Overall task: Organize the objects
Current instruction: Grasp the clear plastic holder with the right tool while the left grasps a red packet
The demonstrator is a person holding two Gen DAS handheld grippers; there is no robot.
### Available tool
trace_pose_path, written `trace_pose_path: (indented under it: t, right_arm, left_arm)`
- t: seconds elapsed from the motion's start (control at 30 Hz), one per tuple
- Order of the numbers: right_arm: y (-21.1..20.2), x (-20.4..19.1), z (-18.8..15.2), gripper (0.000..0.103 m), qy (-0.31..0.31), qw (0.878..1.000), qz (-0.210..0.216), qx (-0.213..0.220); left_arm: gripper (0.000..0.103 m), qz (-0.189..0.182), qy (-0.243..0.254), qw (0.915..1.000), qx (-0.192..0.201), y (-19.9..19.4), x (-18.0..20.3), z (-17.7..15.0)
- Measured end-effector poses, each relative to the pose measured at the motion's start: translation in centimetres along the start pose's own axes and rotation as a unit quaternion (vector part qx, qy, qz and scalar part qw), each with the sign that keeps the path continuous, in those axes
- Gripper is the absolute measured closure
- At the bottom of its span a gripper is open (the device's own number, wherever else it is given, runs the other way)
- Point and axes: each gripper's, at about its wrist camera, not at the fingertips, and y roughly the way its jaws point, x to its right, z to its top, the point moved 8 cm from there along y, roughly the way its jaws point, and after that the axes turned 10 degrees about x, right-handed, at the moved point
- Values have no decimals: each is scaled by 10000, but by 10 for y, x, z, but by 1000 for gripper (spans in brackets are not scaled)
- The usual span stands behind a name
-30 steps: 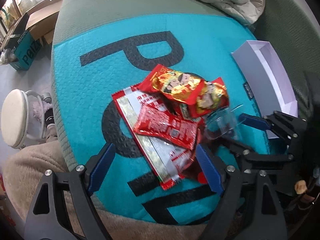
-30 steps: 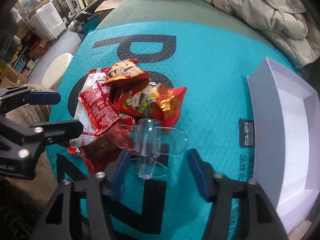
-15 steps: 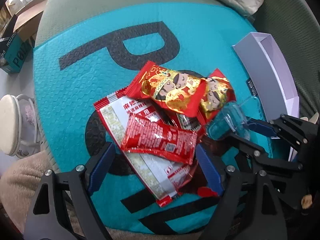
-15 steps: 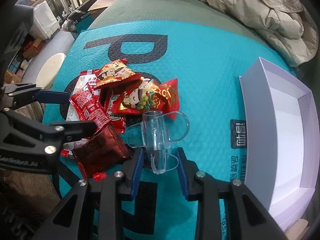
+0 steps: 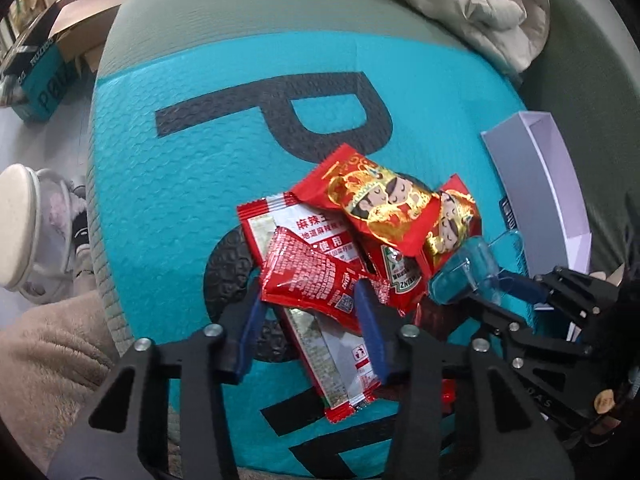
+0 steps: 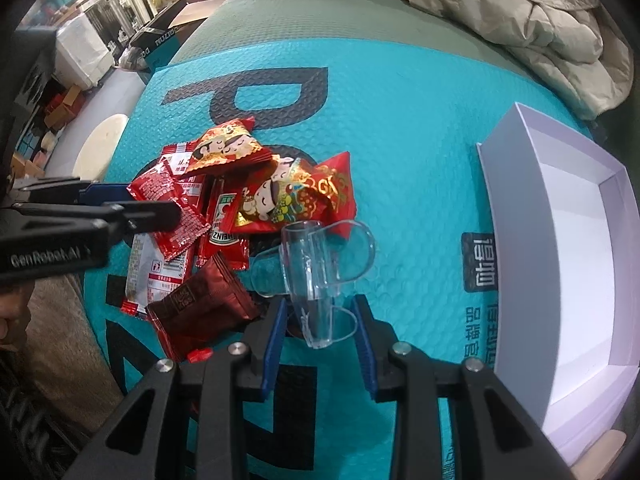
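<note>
On the teal bubble mailer [image 6: 400, 128], the right claw [image 6: 320, 320] grips the clear plastic clip [image 6: 316, 276] beside the white box [image 6: 516, 216], while the left claw [image 5: 310, 320], just closing, pinches the red sauce sachet [image 5: 312, 280].

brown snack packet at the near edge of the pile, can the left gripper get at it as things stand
Probably not directly. The left gripper has just been closing around the small red sachet, and the brown snack packet sits beside the right gripper, which holds the clear plastic clip.
</note>
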Motion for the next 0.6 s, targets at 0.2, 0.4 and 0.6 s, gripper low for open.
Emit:
trace_pose_path:
  t: [0.2,0.4,0.6]
  right_arm:
    - [-2,2,0,70,47,10000,17,29]
    - [-6,4,-1,75,181,9997,121,67]
    - [-8,1,-1,77,241,9994,241,72]
  left_arm:
    - [67,-31,-151,9999,46,-6,0,-4]
    - [71,-117,-459,9988,83,-9,8,-9]
    - [80,-194,-630,9978,100,-13,11,-9]
